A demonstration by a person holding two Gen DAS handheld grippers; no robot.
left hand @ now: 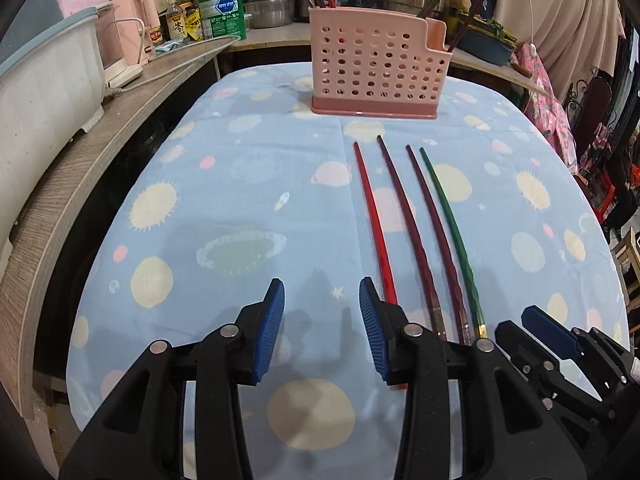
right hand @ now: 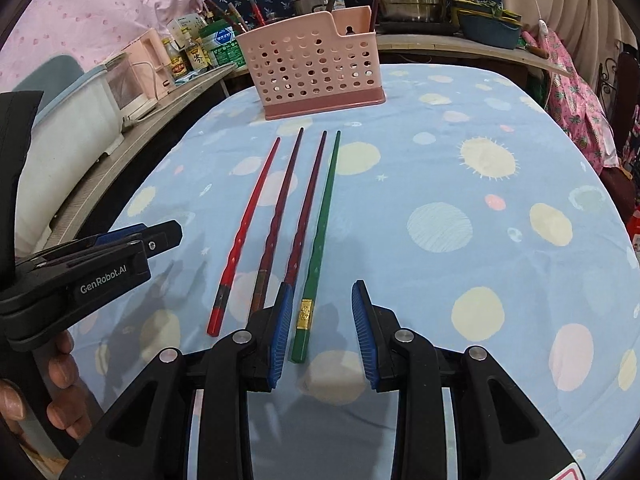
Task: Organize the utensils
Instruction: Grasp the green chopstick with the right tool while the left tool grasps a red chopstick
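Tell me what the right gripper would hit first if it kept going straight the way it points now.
Most likely the green chopstick: its thick end lies between the open pads of the right gripper, nearer the left pad. Depth is unclear, so the pads might meet the tablecloth beside it instead.

Four chopsticks [left hand: 416, 232] (one green) lie before pink holder [left hand: 378, 66].

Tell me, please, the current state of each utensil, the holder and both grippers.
Red chopstick: flat on cloth.
Two maroon chopsticks: flat, side by side.
Green chopstick: flat, unheld, thick end between right gripper's pads.
Pink holder: upright, holds chopsticks.
Left gripper: open, empty.
Right gripper: open.
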